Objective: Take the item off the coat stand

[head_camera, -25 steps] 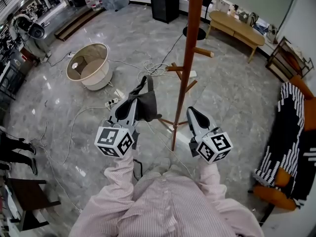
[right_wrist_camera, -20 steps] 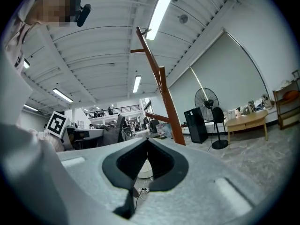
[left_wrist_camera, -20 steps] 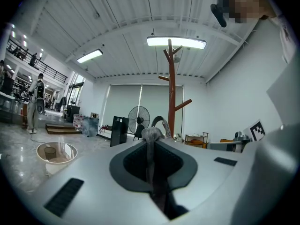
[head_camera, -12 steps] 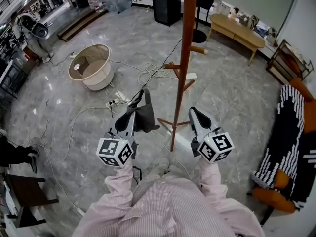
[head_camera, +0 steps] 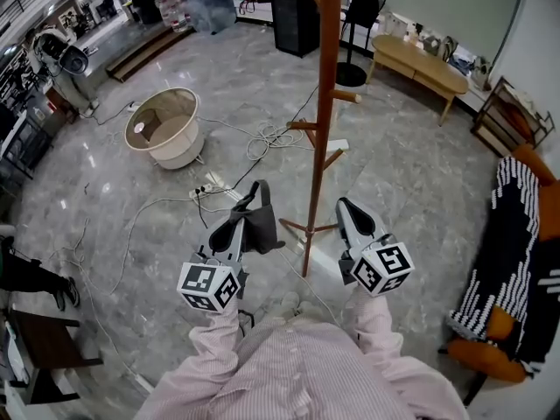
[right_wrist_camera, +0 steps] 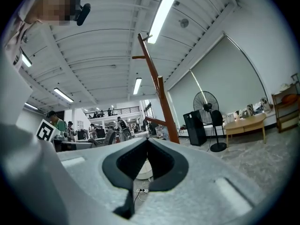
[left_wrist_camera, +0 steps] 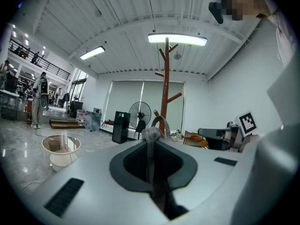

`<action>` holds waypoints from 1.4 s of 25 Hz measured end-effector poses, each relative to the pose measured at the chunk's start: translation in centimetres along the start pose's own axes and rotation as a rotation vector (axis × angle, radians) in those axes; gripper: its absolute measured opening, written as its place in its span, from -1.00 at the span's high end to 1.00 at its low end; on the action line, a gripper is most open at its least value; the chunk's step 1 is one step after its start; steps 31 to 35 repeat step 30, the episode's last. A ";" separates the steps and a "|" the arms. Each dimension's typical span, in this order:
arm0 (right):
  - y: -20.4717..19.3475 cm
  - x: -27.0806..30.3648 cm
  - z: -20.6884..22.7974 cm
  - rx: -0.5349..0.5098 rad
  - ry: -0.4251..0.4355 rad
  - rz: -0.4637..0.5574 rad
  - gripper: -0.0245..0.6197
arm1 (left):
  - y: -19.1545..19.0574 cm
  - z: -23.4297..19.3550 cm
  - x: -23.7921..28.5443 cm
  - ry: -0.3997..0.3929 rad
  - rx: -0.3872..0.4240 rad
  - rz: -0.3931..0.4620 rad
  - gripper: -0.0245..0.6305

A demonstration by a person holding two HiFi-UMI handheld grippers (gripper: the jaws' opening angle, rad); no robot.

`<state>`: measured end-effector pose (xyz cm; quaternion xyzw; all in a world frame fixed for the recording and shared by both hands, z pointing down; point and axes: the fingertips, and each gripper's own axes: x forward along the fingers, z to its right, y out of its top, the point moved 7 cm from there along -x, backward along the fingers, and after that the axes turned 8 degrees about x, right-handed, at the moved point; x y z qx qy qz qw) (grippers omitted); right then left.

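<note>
The left gripper (head_camera: 248, 208) is pressed together on the item, a dark grey piece of cloth (head_camera: 259, 224). A thin fold of it is nipped between the pads. The rest droops off the gripper's right side, and a narrow strap or loop arches up just past the tips. From how it sags and creases I'd judge it light, limp and not at all fragile. It looks hardly slippery, though a pinch on so little fabric could let it creep out if swung about. A fuller bite low on the strap, or on the bunched cloth beside the pads, looks the safer hold.

It is plain grey and matte, with no print that I can make out; whether it is a small bag or a cap I cannot tell.

Ahead and a little to the right of that gripper stands the wooden coat stand (head_camera: 320, 129), clear of the cloth, its visible pegs bare. Beyond the pole, the right gripper (head_camera: 346, 206) is closed on nothing.
</note>
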<state>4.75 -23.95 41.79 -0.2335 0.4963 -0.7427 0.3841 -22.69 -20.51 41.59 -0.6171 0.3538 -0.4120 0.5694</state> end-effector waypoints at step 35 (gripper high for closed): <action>0.6 0.0 1.2 -0.052 -0.094 0.027 0.91 | 0.3 -0.3 2.4 -0.081 0.023 0.016 0.88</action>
